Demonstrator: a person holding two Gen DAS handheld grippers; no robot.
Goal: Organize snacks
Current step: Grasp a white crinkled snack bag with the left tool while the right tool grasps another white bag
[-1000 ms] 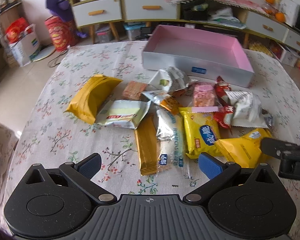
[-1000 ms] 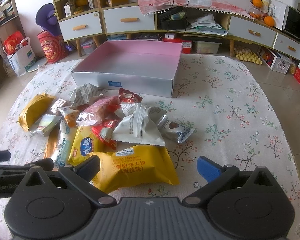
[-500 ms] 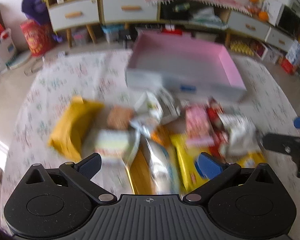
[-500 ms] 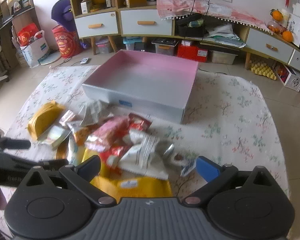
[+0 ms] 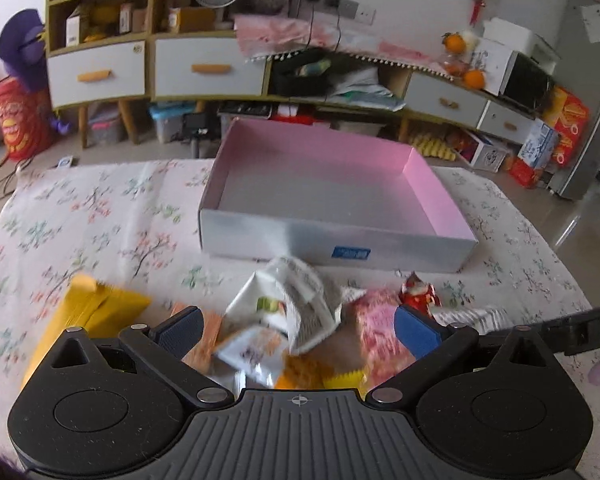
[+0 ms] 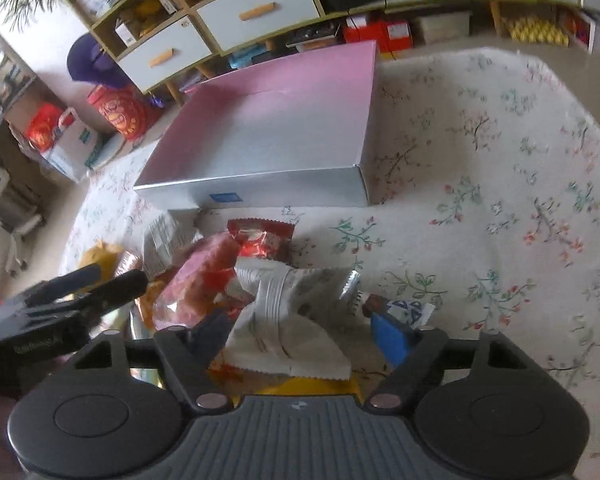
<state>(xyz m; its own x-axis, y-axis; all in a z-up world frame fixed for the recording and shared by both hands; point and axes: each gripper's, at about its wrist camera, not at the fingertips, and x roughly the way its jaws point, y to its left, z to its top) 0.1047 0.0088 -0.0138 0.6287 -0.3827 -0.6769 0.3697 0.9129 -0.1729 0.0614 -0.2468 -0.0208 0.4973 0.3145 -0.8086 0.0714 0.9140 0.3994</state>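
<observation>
Snacks heaped on the floral tablecloth (image 5: pixel 112 216), just in front of the pink-lined box (image 5: pixel 332 204) — box holds nothing. Left gripper (image 5: pixel 296 330) sits low over the pile, jaws wide apart, nothing pinched; a white crinkled packet (image 5: pixel 296 304) and a small white-orange sachet (image 5: pixel 252 350) lie between its blue pads. Yellow bag (image 5: pixel 88 316) is off to the left, pink packet (image 5: pixel 380 332) and red wrapper (image 5: pixel 418 294) to the right. Right gripper (image 6: pixel 300 330) has just been closing, jaws part-way in, with a white pillow bag (image 6: pixel 288 320) between them; left finger looks to touch the bag's edge, right pad (image 6: pixel 392 334) stands clear of it, so no clamp. Small blue-white candy (image 6: pixel 406 308) lies just beyond that pad.
</observation>
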